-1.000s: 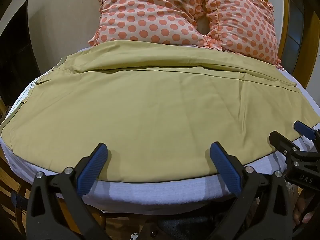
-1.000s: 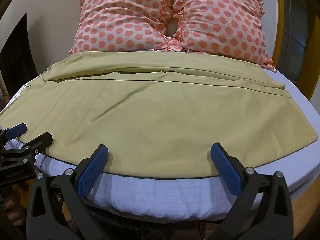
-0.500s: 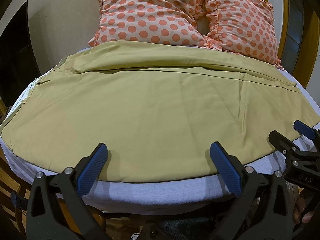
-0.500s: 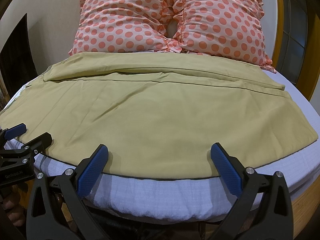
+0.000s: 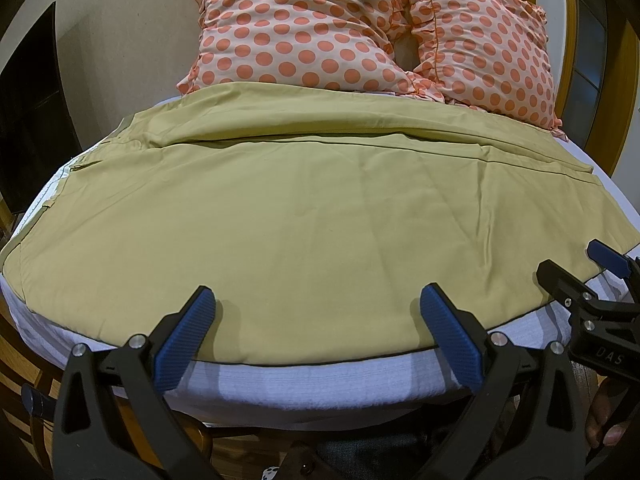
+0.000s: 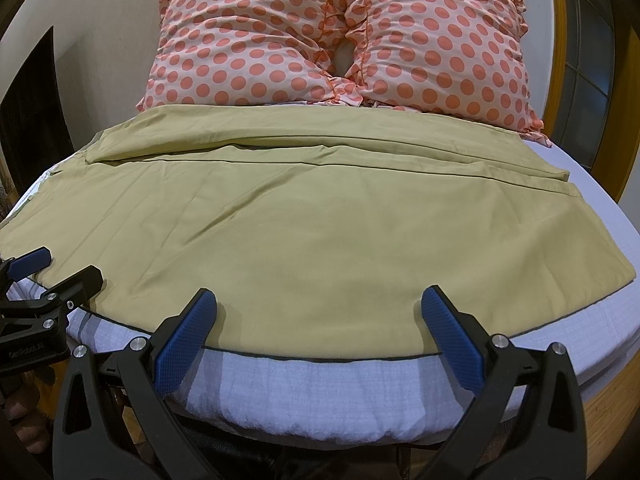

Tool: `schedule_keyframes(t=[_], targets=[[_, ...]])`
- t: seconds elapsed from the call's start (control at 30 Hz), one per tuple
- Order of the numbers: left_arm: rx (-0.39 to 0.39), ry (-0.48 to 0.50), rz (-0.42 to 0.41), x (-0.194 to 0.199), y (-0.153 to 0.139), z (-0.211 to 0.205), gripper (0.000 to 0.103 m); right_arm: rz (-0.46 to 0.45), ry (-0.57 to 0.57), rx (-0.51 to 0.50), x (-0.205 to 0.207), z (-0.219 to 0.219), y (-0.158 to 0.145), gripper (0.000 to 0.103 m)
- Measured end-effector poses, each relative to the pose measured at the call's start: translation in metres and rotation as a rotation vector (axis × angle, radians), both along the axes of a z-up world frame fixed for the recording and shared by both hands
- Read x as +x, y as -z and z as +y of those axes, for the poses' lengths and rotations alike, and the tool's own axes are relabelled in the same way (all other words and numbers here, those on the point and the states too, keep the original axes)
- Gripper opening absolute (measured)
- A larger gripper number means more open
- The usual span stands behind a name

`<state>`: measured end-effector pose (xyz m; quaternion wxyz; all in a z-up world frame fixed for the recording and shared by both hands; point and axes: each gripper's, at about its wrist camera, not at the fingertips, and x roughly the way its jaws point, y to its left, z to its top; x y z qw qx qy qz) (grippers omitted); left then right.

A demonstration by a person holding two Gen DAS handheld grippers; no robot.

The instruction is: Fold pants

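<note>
My left gripper (image 5: 316, 308) has its fingers (image 5: 188, 332) spread wide with nothing between them, the blue tips over the near hem of the pants (image 5: 320, 216), low in the frame. My right gripper (image 6: 318, 308) is spread just as wide, also empty, at the same hem. The pants lie flat across the white bed (image 6: 320, 384), filling the middle of both frames, below two dotted pillows (image 6: 340, 36) at the top.
</note>
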<state>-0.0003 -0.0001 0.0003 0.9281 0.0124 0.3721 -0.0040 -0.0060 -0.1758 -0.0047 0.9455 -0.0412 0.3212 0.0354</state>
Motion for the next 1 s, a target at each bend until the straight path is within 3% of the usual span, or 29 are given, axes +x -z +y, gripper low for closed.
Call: schedule_keyframes(t=[1.0], targets=[[0.001, 0.000, -0.003, -0.0001, -0.0001, 0.0000, 0.101, -0.008, 0.000, -0.002, -0.0023, -0.0008, -0.0003, 0.102]])
